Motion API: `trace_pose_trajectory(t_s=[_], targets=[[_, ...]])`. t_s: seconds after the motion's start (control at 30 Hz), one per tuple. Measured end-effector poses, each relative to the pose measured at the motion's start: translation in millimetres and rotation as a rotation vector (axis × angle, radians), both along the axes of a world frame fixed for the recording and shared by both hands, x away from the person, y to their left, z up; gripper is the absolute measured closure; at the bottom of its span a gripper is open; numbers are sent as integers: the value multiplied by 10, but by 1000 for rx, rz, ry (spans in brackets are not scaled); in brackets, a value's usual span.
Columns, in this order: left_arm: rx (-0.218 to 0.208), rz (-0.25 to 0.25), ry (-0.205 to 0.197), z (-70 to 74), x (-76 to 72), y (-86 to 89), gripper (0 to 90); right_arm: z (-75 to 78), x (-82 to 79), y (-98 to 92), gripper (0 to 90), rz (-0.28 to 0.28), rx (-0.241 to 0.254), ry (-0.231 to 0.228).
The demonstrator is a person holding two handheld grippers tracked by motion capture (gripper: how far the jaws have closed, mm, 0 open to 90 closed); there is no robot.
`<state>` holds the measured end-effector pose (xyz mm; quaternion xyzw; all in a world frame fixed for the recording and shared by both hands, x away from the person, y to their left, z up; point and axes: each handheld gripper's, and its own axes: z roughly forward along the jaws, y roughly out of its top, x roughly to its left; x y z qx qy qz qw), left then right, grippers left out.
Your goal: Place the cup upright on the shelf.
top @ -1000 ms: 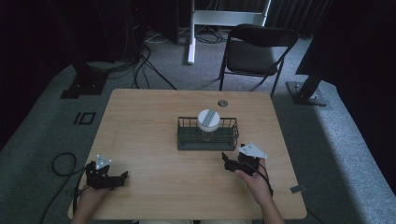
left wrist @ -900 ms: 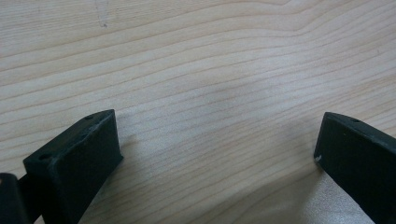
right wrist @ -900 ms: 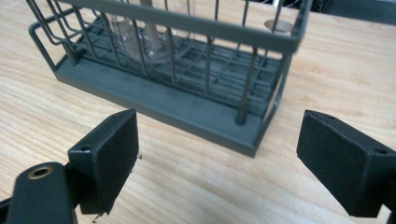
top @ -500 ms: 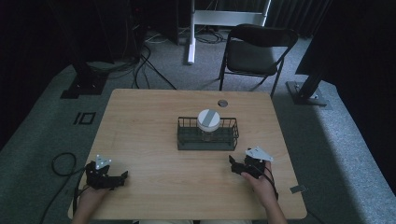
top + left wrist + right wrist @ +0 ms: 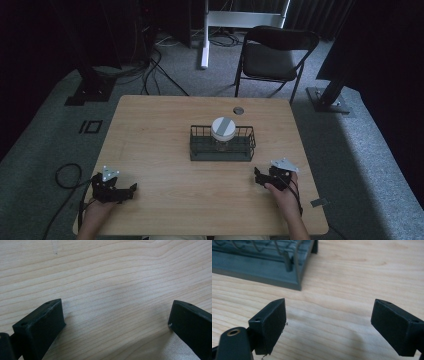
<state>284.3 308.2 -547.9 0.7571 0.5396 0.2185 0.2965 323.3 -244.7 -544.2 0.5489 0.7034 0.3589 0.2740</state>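
Observation:
A dark wire basket stands at the middle of the wooden table, and a jar with a white lid sits upright inside it. My left gripper rests near the front left corner, open, with bare wood between its jaws. My right gripper lies near the front right, open and holding nothing. Its own view looks along the tabletop at the basket's near corner.
A small round grommet is set into the table's far edge. A black folding chair stands behind the table. Cables trail on the carpet at the left. Stand bases flank the table.
My right gripper has drawn back from the basket toward the front right of the table. The left gripper has stayed where it was.

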Motion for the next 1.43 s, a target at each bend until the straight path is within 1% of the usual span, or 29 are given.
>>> trace_pose_trajectory(t_s=[0.03,0.07,0.17,0.2,0.27,0.33,0.4,0.47,0.57,0.67,0.7,0.73,0.77,0.93,1.13,1.43], targets=[[0,1,0,0,0,0,5,0,0,0,126,0,0,0],[0,1,0,0,0,0,5,-4,3,-19,126,-11,1,4],[0,1,0,0,0,0,5,-25,7,-38,126,-20,-11,19],[-1,1,0,0,0,0,5,-25,7,-38,126,-20,-11,19],[-1,1,0,0,1,0,5,-36,11,-49,126,-21,0,37],[-1,2,0,0,1,1,5,-34,8,-52,126,-24,-9,30],[-1,2,0,0,1,1,5,-39,14,-60,126,-24,-7,44],[0,2,0,0,1,1,5,-41,18,-66,126,-20,0,52],[-1,2,0,0,1,1,5,-47,26,-73,126,-7,-3,72],[-1,2,0,0,1,1,5,-58,37,-81,126,8,-17,104],[-1,2,0,0,1,1,5,-58,37,-81,126,8,-17,104],[-1,2,0,0,1,1,5,-63,40,-83,125,15,-20,115],[-1,2,0,0,0,0,5,-66,41,-91,117,39,-31,122],[-1,2,0,0,1,0,5,-66,40,-115,117,64,-34,123],[0,2,0,0,0,0,5,-68,47,-171,117,109,-33,121],[0,2,0,0,1,0,5,-68,46,-175,117,117,-37,121]])
